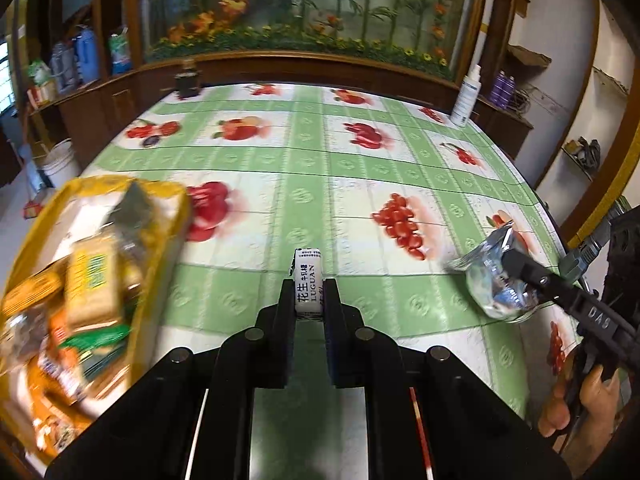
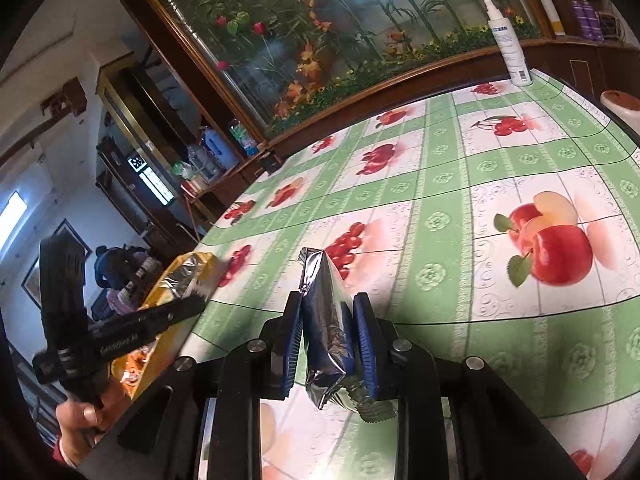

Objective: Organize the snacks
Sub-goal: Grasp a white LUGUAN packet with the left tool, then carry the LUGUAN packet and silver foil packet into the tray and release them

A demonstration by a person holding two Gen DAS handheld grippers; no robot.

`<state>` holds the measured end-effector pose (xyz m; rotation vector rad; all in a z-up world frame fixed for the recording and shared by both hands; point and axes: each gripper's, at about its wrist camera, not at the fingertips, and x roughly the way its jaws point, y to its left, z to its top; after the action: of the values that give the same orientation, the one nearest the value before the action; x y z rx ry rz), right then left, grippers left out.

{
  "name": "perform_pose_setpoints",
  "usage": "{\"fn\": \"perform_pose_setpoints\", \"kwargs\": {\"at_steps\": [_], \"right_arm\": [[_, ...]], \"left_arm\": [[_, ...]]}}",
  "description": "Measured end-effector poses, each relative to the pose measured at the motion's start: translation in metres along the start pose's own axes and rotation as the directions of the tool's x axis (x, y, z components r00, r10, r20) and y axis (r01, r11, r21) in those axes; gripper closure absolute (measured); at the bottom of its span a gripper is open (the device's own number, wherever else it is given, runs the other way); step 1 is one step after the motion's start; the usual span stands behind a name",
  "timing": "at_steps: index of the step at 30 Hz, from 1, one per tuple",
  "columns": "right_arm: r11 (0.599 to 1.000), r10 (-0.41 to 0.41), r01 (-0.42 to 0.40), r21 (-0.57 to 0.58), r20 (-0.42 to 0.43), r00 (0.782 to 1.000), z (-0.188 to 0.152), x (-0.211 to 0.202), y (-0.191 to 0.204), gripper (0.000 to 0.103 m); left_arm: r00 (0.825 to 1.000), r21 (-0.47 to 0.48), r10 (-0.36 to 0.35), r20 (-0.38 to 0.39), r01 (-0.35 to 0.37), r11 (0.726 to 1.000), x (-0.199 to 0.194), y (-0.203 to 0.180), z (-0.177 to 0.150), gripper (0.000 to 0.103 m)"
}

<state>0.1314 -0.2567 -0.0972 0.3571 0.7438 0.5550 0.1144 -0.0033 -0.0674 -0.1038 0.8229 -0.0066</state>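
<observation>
My left gripper point(image 1: 308, 292) is shut on a small white candy bar point(image 1: 307, 280) with black Chinese print and "LUGUAN", held above the fruit-print tablecloth point(image 1: 320, 160). To its left lies a blurred yellow-rimmed clear bag point(image 1: 80, 280) full of packaged snacks. My right gripper point(image 2: 327, 312) has its blue pads pressed on a silver foil snack packet point(image 2: 326, 320), upright between them. The same packet point(image 1: 496, 280) and right gripper show at the right of the left wrist view. The yellow bag point(image 2: 188, 276) and the left gripper's body point(image 2: 120, 332) appear at the left of the right wrist view.
A white spray bottle point(image 1: 466, 96) stands at the table's far right corner, a dark bottle point(image 1: 187, 78) at the far left edge. A wooden cabinet with a flower mural point(image 1: 300, 12) runs behind the table. A white bucket point(image 1: 60, 162) sits on the floor left.
</observation>
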Motion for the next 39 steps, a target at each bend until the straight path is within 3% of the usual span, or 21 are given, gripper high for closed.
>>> {"fn": "perform_pose_setpoints", "kwargs": {"at_steps": [4, 8, 14, 23, 39], "right_arm": [[0.995, 0.094, -0.095, 0.037, 0.029, 0.995, -0.014, -0.005, 0.021, 0.077], [0.98, 0.189, -0.189, 0.06, -0.003, 0.982, -0.03, 0.007, 0.048, 0.077], [0.964, 0.266, -0.265, 0.027, -0.051, 0.962, -0.036, 0.02, 0.092, 0.078], [0.952, 0.298, -0.304, -0.04, -0.115, 0.948, -0.044, 0.031, 0.142, 0.078], [0.939, 0.32, -0.339, -0.058, -0.213, 0.923, -0.057, 0.065, 0.177, 0.078]], "left_arm": [[0.996, -0.035, 0.087, 0.028, -0.086, 0.996, -0.025, 0.028, -0.01, 0.093], [0.983, -0.05, 0.172, 0.068, -0.169, 0.984, -0.047, 0.049, -0.02, 0.093], [0.975, -0.081, 0.208, 0.073, -0.202, 0.976, -0.059, 0.078, -0.037, 0.093], [0.964, -0.126, 0.254, 0.079, -0.243, 0.962, -0.068, 0.11, -0.051, 0.093], [0.942, -0.197, 0.328, 0.071, -0.309, 0.93, -0.073, 0.155, -0.067, 0.093]]}}
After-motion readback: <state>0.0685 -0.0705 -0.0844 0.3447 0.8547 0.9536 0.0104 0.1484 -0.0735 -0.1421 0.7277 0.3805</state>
